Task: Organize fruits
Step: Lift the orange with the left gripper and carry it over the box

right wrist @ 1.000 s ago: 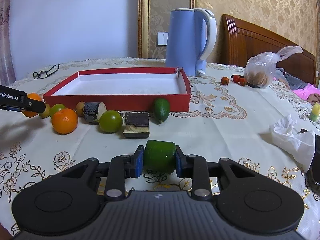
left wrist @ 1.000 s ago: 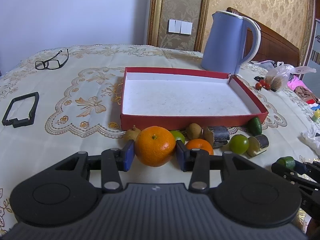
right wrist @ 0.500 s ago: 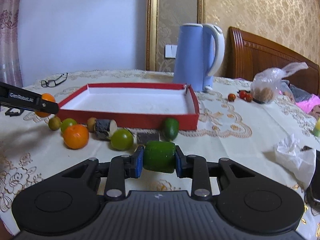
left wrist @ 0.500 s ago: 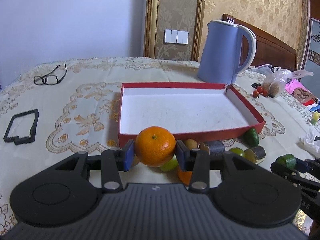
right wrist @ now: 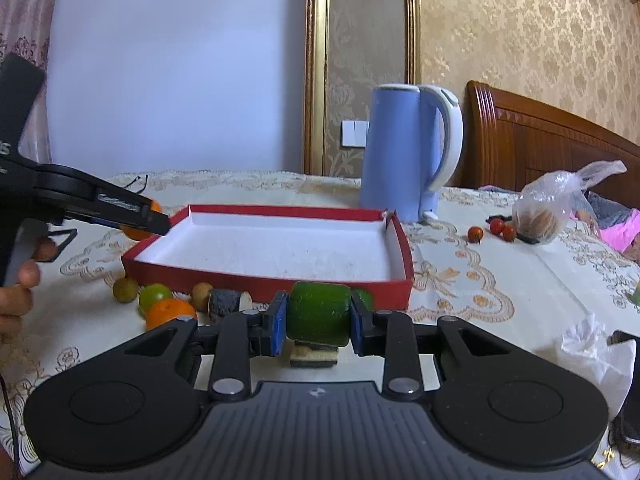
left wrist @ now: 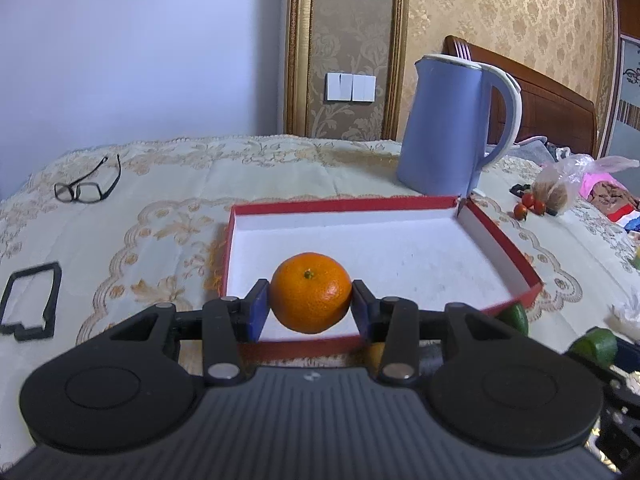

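**Two fruits held up over a lace-covered table beside a red tray**

A cream tablecloth point(left wrist: 280, 176) with gold lace embroidery covers the table. On it lies a shallow red cardboard tray with a white inside point(left wrist: 500, 248), with no fruit in it. Behind the tray stands a pale blue electric kettle with a white handle point(left wrist: 444, 132). Black-framed glasses point(left wrist: 86, 186) lie at the far left, and a black rectangular plastic frame point(left wrist: 28, 300) lies nearer on the same side. The room has a plain pale blue wall, a gold-framed panel of damask wallpaper with white wall switches point(left wrist: 351, 87), and a dark wooden headboard point(right wrist: 552, 148).

The left gripper point(left wrist: 310, 305) is clamped on a round orange mandarin point(left wrist: 310, 298), held in the air over the tray's near left corner. The right gripper point(right wrist: 319, 316) is clamped on a blocky dark green fruit point(right wrist: 319, 314), held off the cloth in front of the tray's near wall.

Loose fruits lie along that wall: a small orange point(right wrist: 170, 312), a green lime point(right wrist: 154, 296) and small brownish fruits. A knotted clear plastic bag point(right wrist: 548, 208) and red cherry tomatoes point(right wrist: 502, 228) sit at the right, with a crumpled white tissue point(right wrist: 592, 352) nearer.
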The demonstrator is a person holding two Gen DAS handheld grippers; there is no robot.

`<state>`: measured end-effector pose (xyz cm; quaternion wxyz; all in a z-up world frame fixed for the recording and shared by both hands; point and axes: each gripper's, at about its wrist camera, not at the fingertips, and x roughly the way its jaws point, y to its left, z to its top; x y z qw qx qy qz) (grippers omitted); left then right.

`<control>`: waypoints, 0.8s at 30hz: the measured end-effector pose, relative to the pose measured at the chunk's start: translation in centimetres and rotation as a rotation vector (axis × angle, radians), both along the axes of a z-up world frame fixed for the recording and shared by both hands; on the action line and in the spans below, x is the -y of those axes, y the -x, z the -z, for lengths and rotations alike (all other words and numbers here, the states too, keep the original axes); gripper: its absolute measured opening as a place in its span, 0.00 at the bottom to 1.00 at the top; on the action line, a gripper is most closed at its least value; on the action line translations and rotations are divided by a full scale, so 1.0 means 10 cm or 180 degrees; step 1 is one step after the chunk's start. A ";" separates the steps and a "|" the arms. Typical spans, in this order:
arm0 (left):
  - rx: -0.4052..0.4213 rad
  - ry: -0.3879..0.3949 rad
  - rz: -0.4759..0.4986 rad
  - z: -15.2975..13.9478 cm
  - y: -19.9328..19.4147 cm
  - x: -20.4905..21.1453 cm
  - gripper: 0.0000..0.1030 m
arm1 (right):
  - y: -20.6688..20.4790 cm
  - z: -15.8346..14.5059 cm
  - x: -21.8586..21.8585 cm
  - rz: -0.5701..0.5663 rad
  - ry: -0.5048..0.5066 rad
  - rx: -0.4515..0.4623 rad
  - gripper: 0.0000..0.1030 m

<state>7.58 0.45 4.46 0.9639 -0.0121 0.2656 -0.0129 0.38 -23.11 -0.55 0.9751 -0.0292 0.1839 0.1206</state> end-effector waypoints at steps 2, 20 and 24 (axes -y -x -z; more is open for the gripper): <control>0.0015 -0.0036 -0.0001 -0.02 -0.07 0.03 0.39 | -0.01 -0.03 0.00 -0.0006 -0.0009 0.0035 0.29; -0.0006 -0.0109 -0.0058 0.02 -0.54 0.13 0.39 | -0.12 -0.09 -0.06 -0.0050 0.0010 0.0096 0.29; -0.0017 -0.0093 -0.0058 0.04 -0.62 0.12 0.39 | -0.13 -0.09 -0.08 -0.0059 0.0017 0.0100 0.29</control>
